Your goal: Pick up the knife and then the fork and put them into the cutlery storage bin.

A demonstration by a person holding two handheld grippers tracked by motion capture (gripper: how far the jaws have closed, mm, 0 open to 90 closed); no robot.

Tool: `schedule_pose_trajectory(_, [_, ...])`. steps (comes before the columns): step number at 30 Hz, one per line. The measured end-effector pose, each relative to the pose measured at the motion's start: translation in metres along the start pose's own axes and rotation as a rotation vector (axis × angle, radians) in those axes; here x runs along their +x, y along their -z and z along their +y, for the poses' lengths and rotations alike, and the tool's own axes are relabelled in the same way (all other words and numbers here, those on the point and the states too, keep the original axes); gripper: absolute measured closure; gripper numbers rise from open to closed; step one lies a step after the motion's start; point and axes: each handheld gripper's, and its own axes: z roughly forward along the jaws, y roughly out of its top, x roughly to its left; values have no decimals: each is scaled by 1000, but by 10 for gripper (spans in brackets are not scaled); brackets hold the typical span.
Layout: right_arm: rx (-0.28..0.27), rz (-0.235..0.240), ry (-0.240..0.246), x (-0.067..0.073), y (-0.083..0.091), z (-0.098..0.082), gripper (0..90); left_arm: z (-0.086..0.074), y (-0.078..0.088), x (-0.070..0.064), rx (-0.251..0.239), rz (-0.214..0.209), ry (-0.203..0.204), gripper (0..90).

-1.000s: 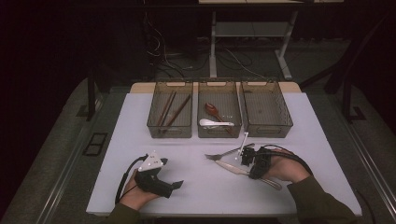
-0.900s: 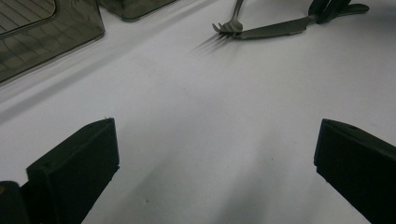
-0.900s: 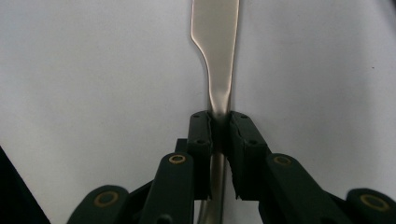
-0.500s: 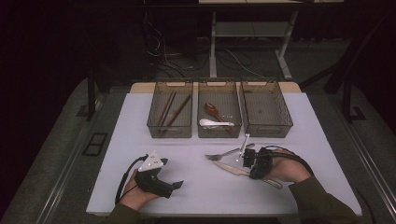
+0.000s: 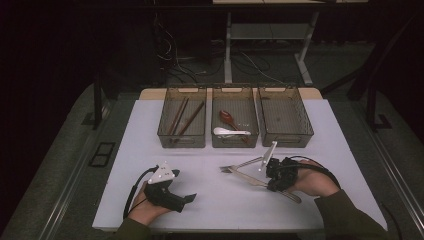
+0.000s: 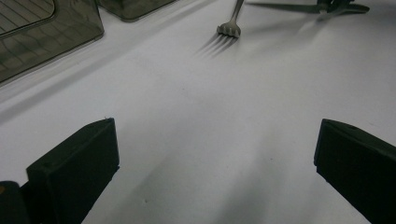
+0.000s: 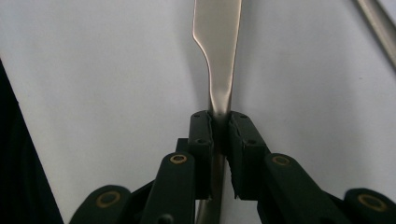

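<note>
The right gripper, at lower right of centre in the high view, is clamped on a table knife. In the right gripper view, its jaws pinch the metal just below the blade, which runs straight on up the frame, away from the gripper. Seen from above, the knife's long axis slants across the white table, blade toward the left and handle trailing to the lower right under the hand. The likely destination is the empty right-hand bin, which lies directly above the gripper in that view, near but not touching. Its long side runs up and down the frame, so the knife sits crosswise to it. By my reading, the blade has to swing round toward the top of the frame before it can go in flat. A fork lies just above the knife on the table, tines to the left, and its handle shows at the upper right of the right gripper view. The left gripper rests at lower left, jaws wide apart over bare table. It is well apart from the bin, so the right hand is clearly the nearer one. From its own view the fork's tines lie ahead.
</note>
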Motion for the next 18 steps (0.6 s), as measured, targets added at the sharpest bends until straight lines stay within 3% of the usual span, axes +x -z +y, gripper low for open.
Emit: schedule_pose_trajectory(18, [-229, -46, -109, -15, 18, -18, 799, 0, 0, -1, -9, -18, -3, 0])
